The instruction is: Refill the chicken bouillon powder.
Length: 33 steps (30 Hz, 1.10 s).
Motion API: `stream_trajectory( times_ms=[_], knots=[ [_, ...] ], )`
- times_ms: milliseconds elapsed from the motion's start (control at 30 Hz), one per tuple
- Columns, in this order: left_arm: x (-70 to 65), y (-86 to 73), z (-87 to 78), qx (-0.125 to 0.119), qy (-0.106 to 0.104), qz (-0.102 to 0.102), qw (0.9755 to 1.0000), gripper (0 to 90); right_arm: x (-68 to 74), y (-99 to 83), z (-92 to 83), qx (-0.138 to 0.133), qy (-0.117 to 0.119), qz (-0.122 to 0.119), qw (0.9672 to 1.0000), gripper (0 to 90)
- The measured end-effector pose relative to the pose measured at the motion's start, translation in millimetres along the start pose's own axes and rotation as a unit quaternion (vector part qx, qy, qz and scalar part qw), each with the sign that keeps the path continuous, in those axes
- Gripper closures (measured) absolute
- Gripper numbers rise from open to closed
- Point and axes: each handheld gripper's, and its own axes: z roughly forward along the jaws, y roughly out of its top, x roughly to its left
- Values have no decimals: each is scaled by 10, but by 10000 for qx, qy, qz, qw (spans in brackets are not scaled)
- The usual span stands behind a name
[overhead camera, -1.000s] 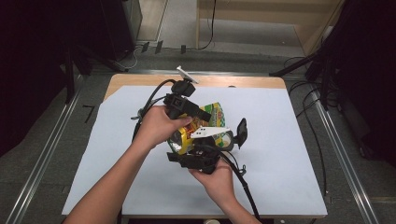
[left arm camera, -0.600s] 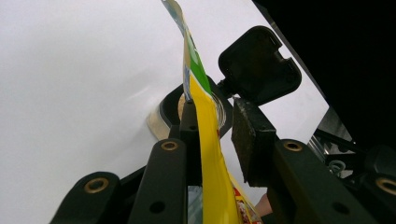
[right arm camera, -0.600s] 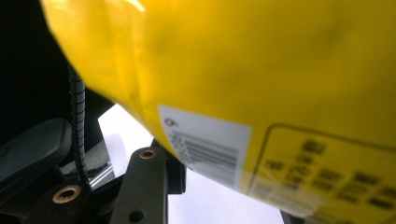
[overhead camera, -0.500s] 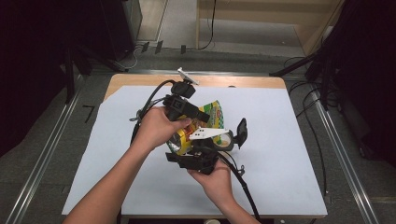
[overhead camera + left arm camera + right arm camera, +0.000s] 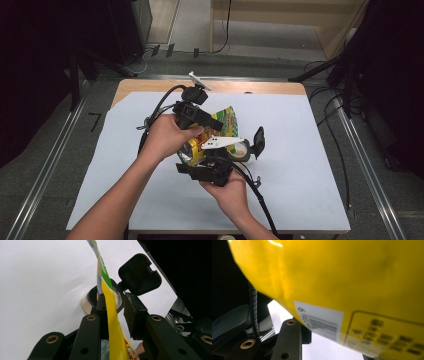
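A yellow and green snack bag [image 5: 226,120] hangs over the middle of the white sheet, between the two hands. My left gripper [image 5: 216,125] comes at it from the upper left. In the left gripper view the bag's thin edge [image 5: 111,322] runs up between the jaws. It lies against the left pad [image 5: 101,305], and a strip of white shows between it and the right pad [image 5: 133,315]. My right gripper [image 5: 200,152] comes from below and is shut on the bag's body, whose yellow back with a barcode [image 5: 337,277] bulges over its left finger [image 5: 289,340].
A roll of tape [image 5: 242,149] lies on the white sheet [image 5: 310,175] just right of the bag. A black paddle-shaped piece [image 5: 258,141] on a flexible stem stands beside it. Cables trail from both grippers. The wooden table edge [image 5: 260,87] runs along the back.
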Motion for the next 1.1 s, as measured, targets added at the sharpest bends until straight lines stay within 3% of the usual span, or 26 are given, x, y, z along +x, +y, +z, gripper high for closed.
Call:
stream_trajectory(
  times_ms=[1100],
  knots=[
    [75, 36, 28, 134, -14, -119, 9998, 745, -1, 30, -27, 69, 3, -62, 10000, 653]
  ],
)
